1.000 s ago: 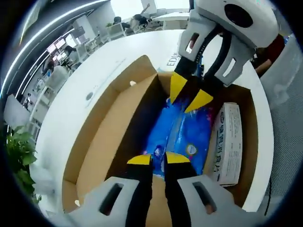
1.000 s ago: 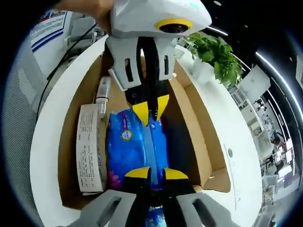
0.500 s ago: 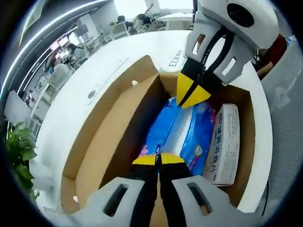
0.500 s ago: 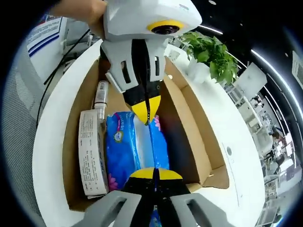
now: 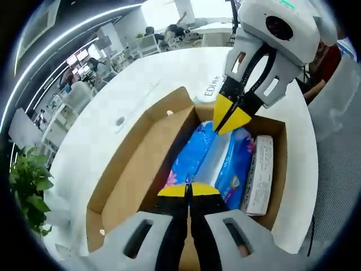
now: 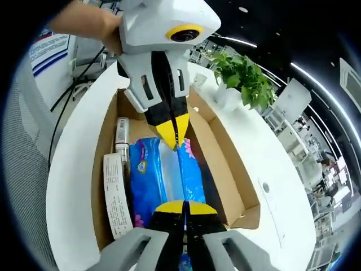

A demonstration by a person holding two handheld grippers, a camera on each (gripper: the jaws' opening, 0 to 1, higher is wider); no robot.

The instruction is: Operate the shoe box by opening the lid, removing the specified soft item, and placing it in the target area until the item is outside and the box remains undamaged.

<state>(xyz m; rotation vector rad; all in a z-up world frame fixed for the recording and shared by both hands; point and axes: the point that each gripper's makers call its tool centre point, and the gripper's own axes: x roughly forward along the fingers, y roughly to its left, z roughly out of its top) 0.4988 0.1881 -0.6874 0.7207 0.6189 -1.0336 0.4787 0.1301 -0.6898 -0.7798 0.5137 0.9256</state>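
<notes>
A blue soft pack [image 5: 217,158] with a pale middle stripe stretches between my two grippers over the open cardboard shoe box [image 5: 141,169]. My left gripper [image 5: 190,189] is shut on the pack's near end. The right gripper [image 5: 231,118] comes in from the top right and is shut on its far end. In the right gripper view the blue pack [image 6: 163,175] runs from my right gripper [image 6: 183,207] up to the left gripper [image 6: 174,135], inside the shoe box [image 6: 220,164]. The pack looks raised off the box floor.
A long white printed carton [image 5: 258,175] lies along one box wall, also the white carton [image 6: 115,203], with a small tube [image 6: 121,132] beyond it. The box sits on a white round table [image 5: 130,96]. A potted plant [image 6: 242,73] stands past the box. A person's hand [image 6: 90,22] holds the left gripper.
Both grippers went from open around the blue pack to shut on its ends. Both cameras then rose, so the box looks smaller and the pack is higher in it.
</notes>
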